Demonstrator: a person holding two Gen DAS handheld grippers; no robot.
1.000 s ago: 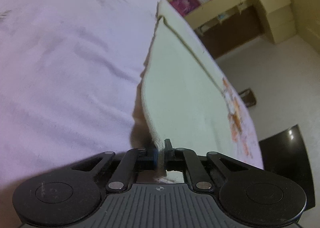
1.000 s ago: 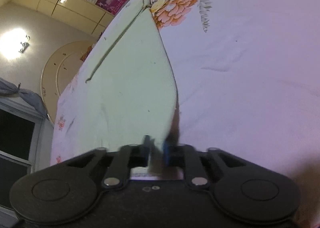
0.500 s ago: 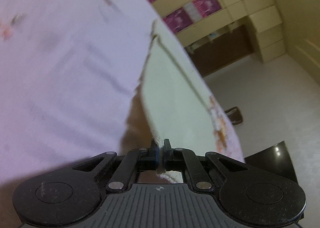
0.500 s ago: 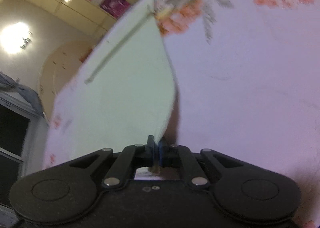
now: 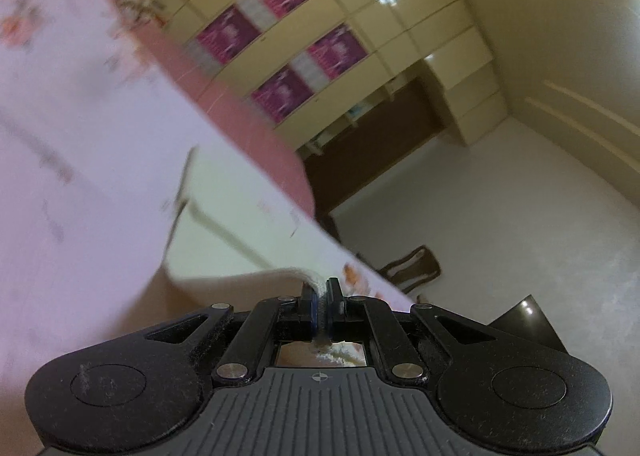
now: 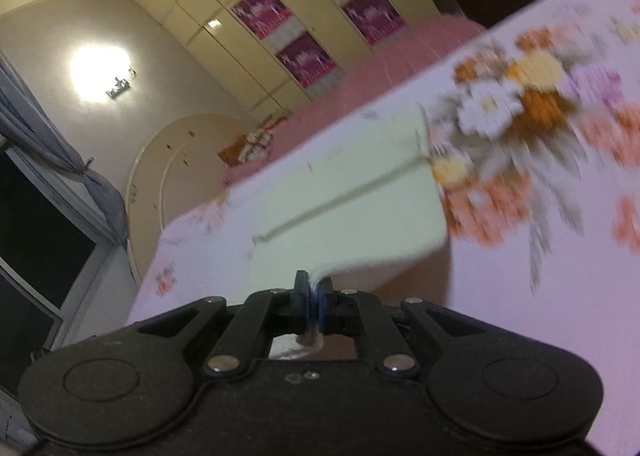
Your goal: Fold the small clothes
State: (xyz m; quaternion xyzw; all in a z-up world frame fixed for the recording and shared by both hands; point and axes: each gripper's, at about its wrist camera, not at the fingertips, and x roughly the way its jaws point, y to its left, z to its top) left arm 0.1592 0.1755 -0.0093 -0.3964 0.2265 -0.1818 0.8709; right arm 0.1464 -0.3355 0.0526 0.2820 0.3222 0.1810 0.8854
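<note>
**Inspector A:** Status of the pale green cloth [image 5: 224, 232]?

**Inspector B:** It lies on the flower-print bedsheet [image 6: 520, 160], far part flat, near edge raised clear of the sheet. The left gripper [image 5: 319, 306] has its jaws clenched on one near corner; the right gripper [image 6: 314, 306] has its jaws clenched on the other. Fabric shows pinched between the pads in both wrist views.

**Inspector A:** Any fold completed?

**Inspector B:** None that I can confirm. A raised seam or hem crosses the cloth toward its far end; whether that is an existing fold is not clear, as both views are blurred. My judgement: the first fold is in hand, with the near edge lifted but not yet laid over the far part.

**Inspector A:** Remaining work?

**Inspector B:** Carry the near edge across to the far edge, set it down square, release, then any further folds. Other garments: none visible on the bedsheet.
</note>
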